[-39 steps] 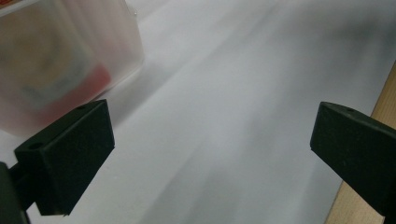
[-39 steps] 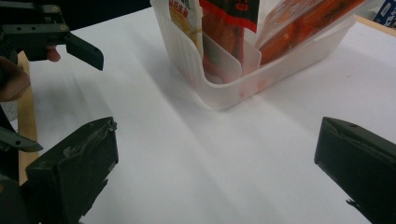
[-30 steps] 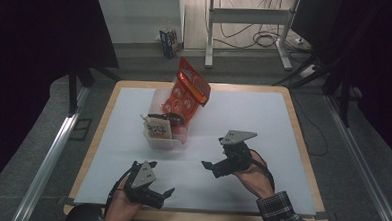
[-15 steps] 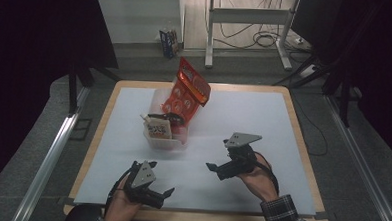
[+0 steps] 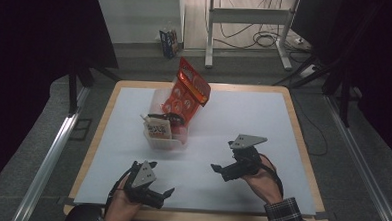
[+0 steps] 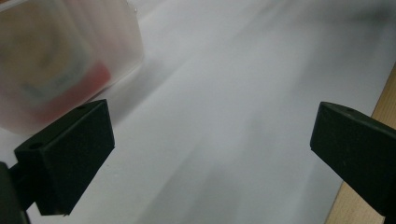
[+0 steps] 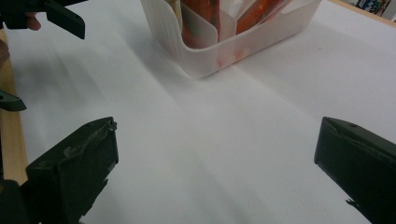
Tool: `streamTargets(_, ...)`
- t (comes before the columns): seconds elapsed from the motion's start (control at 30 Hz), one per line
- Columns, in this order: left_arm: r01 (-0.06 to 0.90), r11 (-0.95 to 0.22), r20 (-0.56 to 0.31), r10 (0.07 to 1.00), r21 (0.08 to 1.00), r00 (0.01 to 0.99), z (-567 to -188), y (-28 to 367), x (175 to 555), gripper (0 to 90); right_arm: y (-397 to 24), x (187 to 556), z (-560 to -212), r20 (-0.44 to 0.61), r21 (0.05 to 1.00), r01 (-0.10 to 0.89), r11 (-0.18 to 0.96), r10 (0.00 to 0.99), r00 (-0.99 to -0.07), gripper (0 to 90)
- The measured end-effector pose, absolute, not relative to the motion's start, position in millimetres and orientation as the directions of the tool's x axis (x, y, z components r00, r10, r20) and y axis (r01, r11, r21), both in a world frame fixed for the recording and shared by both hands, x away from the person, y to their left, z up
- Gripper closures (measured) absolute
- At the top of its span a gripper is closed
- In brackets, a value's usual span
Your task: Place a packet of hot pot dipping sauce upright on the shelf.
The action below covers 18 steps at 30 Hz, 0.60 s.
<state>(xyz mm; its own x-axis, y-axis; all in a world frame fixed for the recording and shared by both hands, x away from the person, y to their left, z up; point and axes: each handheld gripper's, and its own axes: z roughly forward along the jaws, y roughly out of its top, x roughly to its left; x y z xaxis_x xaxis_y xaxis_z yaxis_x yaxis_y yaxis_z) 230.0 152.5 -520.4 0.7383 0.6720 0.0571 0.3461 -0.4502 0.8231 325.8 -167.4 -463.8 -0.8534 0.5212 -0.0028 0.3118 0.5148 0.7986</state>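
Translucent plastic bin (image 5: 165,139) packed with upright snack packets (image 5: 189,92); left gripper (image 5: 161,193) and right gripper (image 5: 220,170) held spread, empty, likely awaiting approach.

Open white sheet (image 5: 243,122) all round; only the bin (image 5: 165,136) obstructs

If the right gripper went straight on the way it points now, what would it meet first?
Probably the translucent white plastic bin holding red snack packets; it lies ahead between the open jaws of the right gripper, across bare white table cover. Depth is uncertain.
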Motion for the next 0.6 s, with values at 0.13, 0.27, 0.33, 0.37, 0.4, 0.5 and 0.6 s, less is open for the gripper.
streamTargets(0.13, 0.346, -0.452, 0.058, 0.672, 0.822, 0.739, -520.4, 152.6, 230.0, 0.0, -169.5, 324.9, -464.6, -0.001, 0.798, 0.315, 0.513, 0.525, -0.851, 0.0)
streamTargets(0.27, 0.347, -0.453, 0.058, 0.672, 0.822, 0.739, -520.5, 152.7, 230.1, 0.0, -171.9, 324.3, -465.5, -0.002, 0.798, 0.317, 0.513, 0.528, -0.849, 0.0)
streamTargets(0.33, 0.347, -0.453, 0.058, 0.671, 0.821, 0.739, -520.5, 152.6, 230.1, 0.0, -173.3, 323.8, -465.7, -0.002, 0.798, 0.319, 0.512, 0.531, -0.848, 0.0)
streamTargets(0.37, 0.348, -0.454, 0.058, 0.671, 0.820, 0.739, -520.6, 152.4, 230.1, 0.0, -173.8, 323.5, -465.8, -0.002, 0.797, 0.320, 0.512, 0.532, -0.847, 0.0)
streamTargets(0.4, 0.348, -0.454, 0.058, 0.671, 0.820, 0.739, -520.7, 152.3, 230.0, 0.0, -174.3, 323.1, -465.9, -0.001, 0.798, 0.321, 0.511, 0.532, -0.847, 0.0)
streamTargets(0.5, 0.348, -0.454, 0.058, 0.671, 0.820, 0.739, -520.7, 152.1, 230.0, 0.0, -175.7, 322.3, -466.3, -0.002, 0.796, 0.321, 0.513, 0.533, -0.846, 0.0)
streamTargets(0.6, 0.349, -0.455, 0.058, 0.671, 0.819, 0.739, -520.8, 152.2, 230.1, 0.0, -177.1, 321.7, -467.0, -0.002, 0.795, 0.323, 0.514, 0.535, -0.845, 0.0)
